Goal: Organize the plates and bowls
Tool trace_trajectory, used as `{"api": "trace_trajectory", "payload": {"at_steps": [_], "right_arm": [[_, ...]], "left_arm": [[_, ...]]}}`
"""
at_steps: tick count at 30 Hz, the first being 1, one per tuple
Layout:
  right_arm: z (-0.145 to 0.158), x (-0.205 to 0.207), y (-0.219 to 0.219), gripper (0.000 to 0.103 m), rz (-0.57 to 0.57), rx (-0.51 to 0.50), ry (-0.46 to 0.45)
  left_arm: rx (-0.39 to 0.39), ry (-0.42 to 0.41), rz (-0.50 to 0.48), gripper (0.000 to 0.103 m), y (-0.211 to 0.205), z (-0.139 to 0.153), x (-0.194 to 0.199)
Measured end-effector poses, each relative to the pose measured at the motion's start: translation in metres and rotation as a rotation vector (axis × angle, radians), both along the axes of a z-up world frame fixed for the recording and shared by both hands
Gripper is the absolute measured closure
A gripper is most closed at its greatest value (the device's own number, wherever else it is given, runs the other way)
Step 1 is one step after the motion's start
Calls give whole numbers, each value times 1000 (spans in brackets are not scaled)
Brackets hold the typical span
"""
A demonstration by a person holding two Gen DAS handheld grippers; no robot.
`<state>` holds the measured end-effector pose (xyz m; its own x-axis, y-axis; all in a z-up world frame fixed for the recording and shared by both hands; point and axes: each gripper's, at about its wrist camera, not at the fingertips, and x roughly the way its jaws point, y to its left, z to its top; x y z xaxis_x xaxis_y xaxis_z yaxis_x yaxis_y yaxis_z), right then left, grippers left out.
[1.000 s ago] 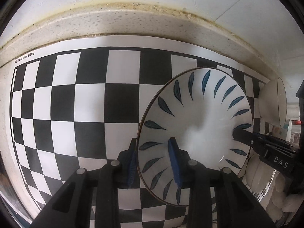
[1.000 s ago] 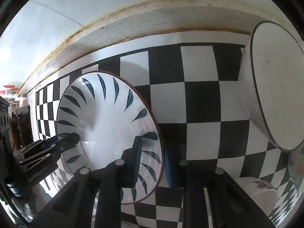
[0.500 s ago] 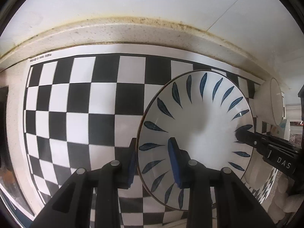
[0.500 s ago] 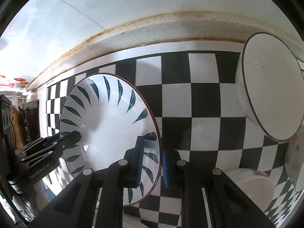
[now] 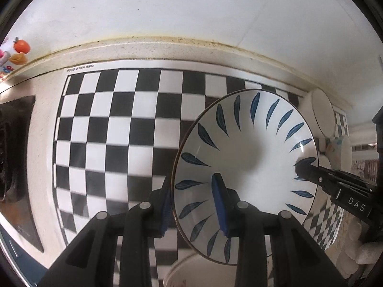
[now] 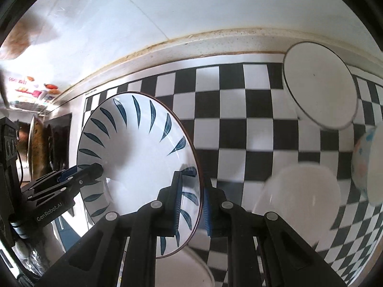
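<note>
Leaf-patterned plate [image 5: 244, 157] is held above the checkered mat [image 5: 107, 131], gripped on 2 opposite rim edges: left gripper [image 5: 194, 205] and right gripper [image 6: 191, 205] both clamp it. A pale bowl [image 6: 296, 203], blurred, probably lies right of the plate.

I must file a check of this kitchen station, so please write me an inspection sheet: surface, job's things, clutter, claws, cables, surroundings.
Surface: checkered mat on a speckled counter.
Job's things: leaf-pattern plate held above the mat; white bowl on its side at the back; plain white bowl and flowered bowl nearby.
Clutter: nothing seen on the mat.
Claws: left claw and right claw each clamp opposite rims of the plate.
Cables: nothing seen.
Surroundings: white wall; stove with a pan at the far side.
</note>
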<state>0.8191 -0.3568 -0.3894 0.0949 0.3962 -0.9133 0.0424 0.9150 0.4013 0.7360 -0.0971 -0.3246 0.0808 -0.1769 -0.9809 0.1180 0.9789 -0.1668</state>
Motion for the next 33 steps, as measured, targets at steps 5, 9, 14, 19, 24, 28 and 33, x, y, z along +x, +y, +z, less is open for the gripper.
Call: {"api": "trace_trajectory", "payload": {"at_steps": [5, 9, 14, 19, 24, 28, 33], "right_arm": [[16, -38, -6, 86, 8, 23, -20], [21, -65, -12, 86, 4, 47, -29], [21, -99, -3, 86, 1, 63, -33], [18, -128, 0, 86, 7, 71, -30], [13, -148, 3, 86, 15, 72, -20], [3, -165, 6, 86, 34, 57, 1], [-24, -181, 13, 86, 49, 47, 56]], "left_arm": [[16, -18, -26, 74, 0, 15, -34], [12, -32, -37, 74, 3, 25, -63], [20, -42, -49, 74, 3, 36, -90], [9, -40, -39, 74, 10, 40, -111], [8, -31, -38, 74, 13, 35, -130], [15, -2, -38, 74, 13, 22, -146], [35, 57, -41, 74, 13, -4, -161]]}}
